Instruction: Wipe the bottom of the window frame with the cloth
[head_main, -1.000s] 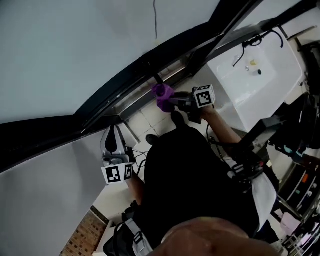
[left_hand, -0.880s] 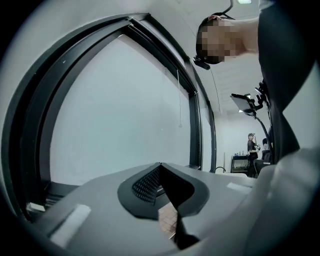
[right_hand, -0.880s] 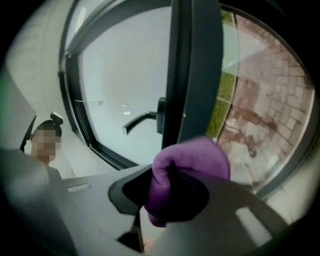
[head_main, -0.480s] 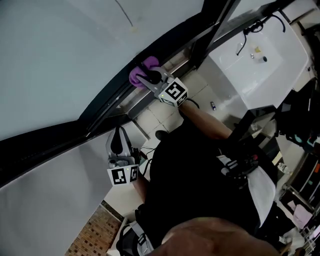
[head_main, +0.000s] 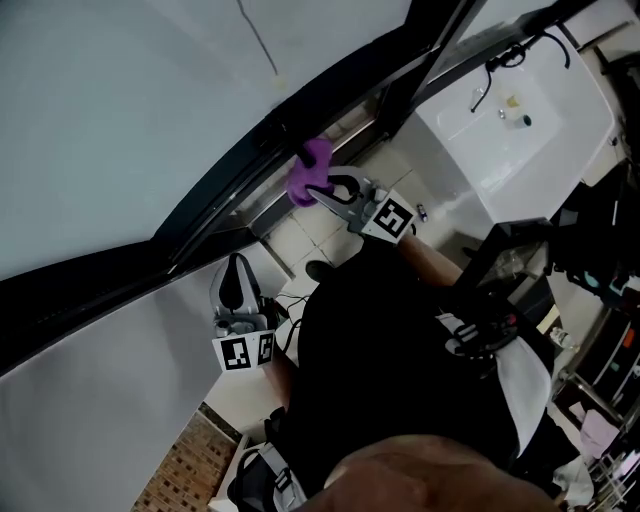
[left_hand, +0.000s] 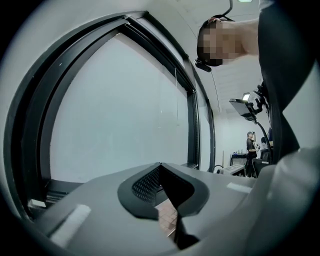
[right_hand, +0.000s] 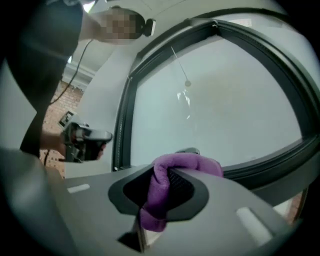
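Between the clamped jaws of the right gripper (head_main: 322, 190), purple cloth (head_main: 308, 170) near the window frame (head_main: 230, 175); left gripper (head_main: 236, 285) closed, empty.

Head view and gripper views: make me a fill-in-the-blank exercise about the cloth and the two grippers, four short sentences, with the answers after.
1. The cloth is ____ in colour.
2. The right gripper has its jaws ____ on the cloth.
3. The left gripper, its jaws together, holds ____.
4. In the head view the cloth is close to the dark window ____.
Missing words: purple; shut; nothing; frame.
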